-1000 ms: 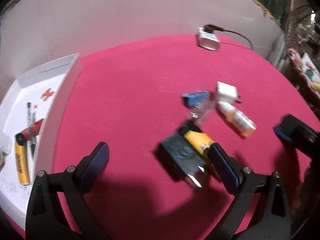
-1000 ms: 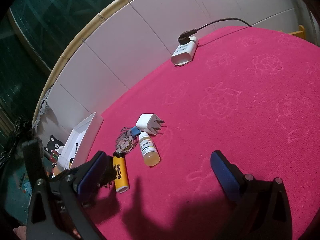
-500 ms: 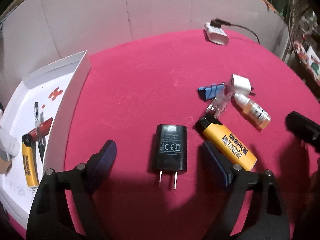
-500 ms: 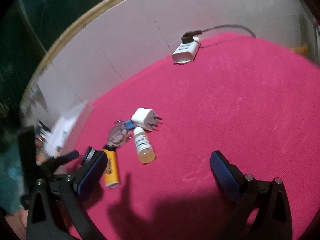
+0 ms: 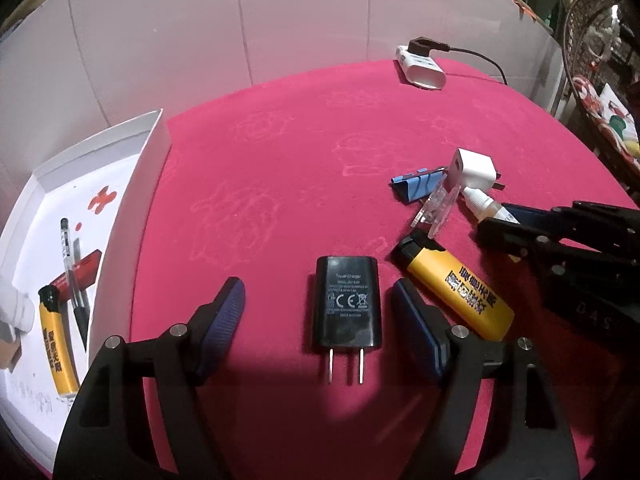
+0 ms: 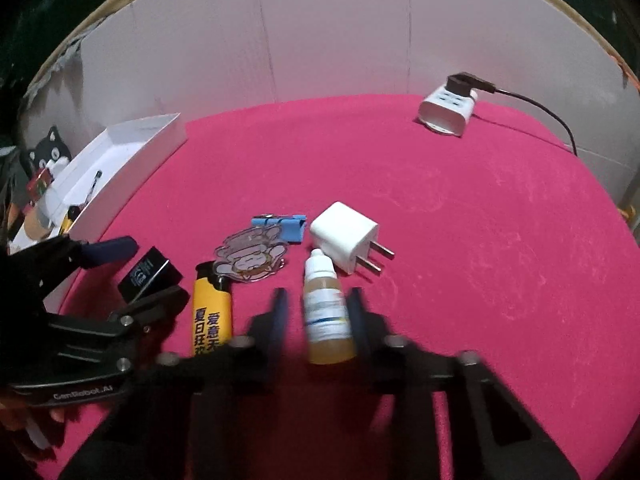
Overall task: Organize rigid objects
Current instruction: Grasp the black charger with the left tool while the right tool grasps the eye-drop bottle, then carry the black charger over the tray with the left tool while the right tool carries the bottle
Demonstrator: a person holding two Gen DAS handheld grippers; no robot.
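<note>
Pink-clothed round worktop [image 5: 304, 152] ringed by a pale panel wall [image 5: 248, 20], dim and dark beyond.

A white power strip [image 5: 421, 67] is lying at the far edge of the counter [image 5: 304, 152], which is wearing a pink cloth, with a black plug [image 6: 464, 82] sitting in it and its dark cable [image 6: 540, 110] trailing off to the right. White wall panels [image 6: 320, 40] are standing behind.

2 chargers [image 5: 348, 304] [image 5: 472, 169], 2 yellow lighters [image 5: 460, 287] [image 5: 56, 350], 1 dropper bottle [image 6: 327, 312], 1 blue clip [image 5: 416, 187], 1 keychain [image 6: 251, 258], 1 pen [image 5: 69, 264].
</note>
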